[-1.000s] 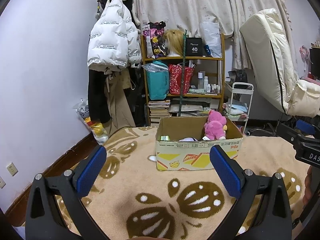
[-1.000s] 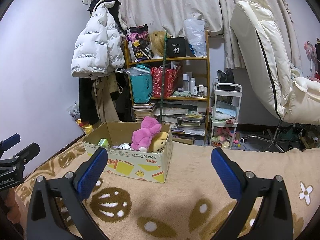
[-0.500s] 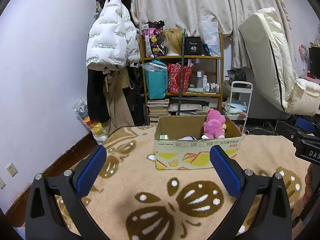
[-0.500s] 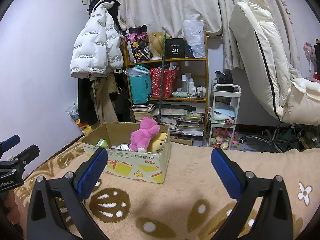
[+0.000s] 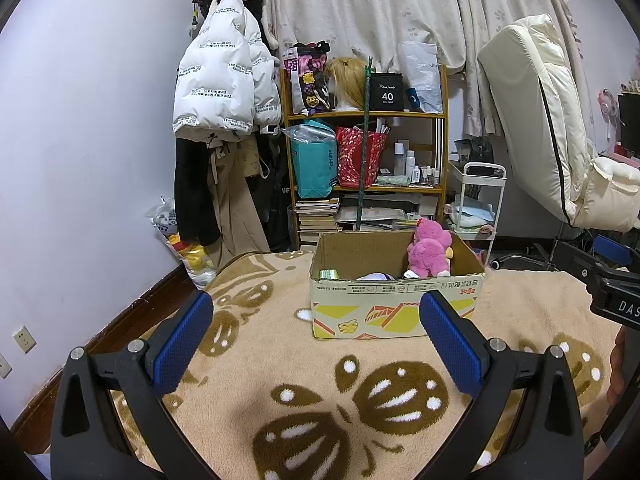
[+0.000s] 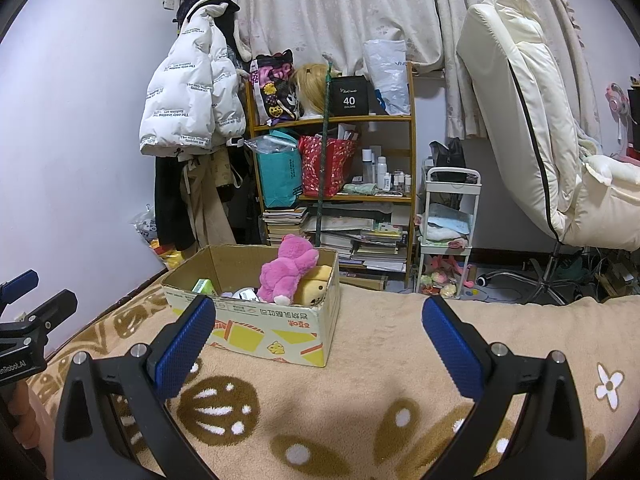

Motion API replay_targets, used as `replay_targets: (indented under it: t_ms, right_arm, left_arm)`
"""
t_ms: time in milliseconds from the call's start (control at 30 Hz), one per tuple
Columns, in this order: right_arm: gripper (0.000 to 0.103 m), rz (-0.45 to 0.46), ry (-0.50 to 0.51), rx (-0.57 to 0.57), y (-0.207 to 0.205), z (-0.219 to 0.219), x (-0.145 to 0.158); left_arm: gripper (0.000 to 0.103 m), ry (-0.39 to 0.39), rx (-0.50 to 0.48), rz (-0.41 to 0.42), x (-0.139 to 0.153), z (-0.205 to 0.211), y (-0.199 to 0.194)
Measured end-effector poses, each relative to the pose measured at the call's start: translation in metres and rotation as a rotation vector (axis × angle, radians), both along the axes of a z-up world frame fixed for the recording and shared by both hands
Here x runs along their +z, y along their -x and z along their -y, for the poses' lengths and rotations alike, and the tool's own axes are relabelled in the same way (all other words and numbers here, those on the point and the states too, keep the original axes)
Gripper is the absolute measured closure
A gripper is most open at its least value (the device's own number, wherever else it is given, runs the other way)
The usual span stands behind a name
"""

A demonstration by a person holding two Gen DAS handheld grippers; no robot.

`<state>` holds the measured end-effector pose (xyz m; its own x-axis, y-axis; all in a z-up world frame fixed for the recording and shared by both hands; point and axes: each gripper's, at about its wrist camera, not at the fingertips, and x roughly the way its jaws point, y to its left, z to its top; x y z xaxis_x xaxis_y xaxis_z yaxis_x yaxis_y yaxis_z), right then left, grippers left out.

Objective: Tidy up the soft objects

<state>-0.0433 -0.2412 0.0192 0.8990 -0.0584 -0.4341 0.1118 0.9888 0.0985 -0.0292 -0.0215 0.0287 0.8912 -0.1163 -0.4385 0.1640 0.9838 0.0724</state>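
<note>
A cardboard box [image 5: 396,304] stands on a tan patterned blanket [image 5: 256,368]. A pink plush toy [image 5: 428,250] sits in its right end; it also shows in the right wrist view [image 6: 286,270], lying over a yellow plush [image 6: 316,290]. A green packet [image 6: 204,286] and white items lie inside the box [image 6: 256,330]. My left gripper [image 5: 316,344] is open and empty, some way short of the box. My right gripper [image 6: 318,344] is open and empty, to the right of the box.
Behind the blanket [image 6: 376,364] stand a wooden shelf [image 5: 366,168] with bags and books, a white jacket [image 5: 222,88] on hooks, a small white cart [image 6: 450,232] and a cream reclining chair [image 6: 532,128]. Plush toys lie in a bag [image 5: 188,248] by the wall.
Both views have shifted slightly; the box sits a little farther off. Both grippers stay open and empty.
</note>
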Motion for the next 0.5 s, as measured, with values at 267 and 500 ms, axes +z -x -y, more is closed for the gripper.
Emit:
replay_targets:
  t_ms: [267, 500]
  right_arm:
    - [0.0, -0.001, -0.002, 0.001, -0.0002, 0.0016, -0.0004]
    - [0.0, 0.0, -0.001, 0.002, 0.0002, 0.0011, -0.0002]
  left_arm:
    - [0.001, 0.0, 0.0, 0.0, -0.0006, -0.0006, 0.0002]
    - [0.001, 0.0, 0.0, -0.001, -0.0004, -0.0006, 0.0]
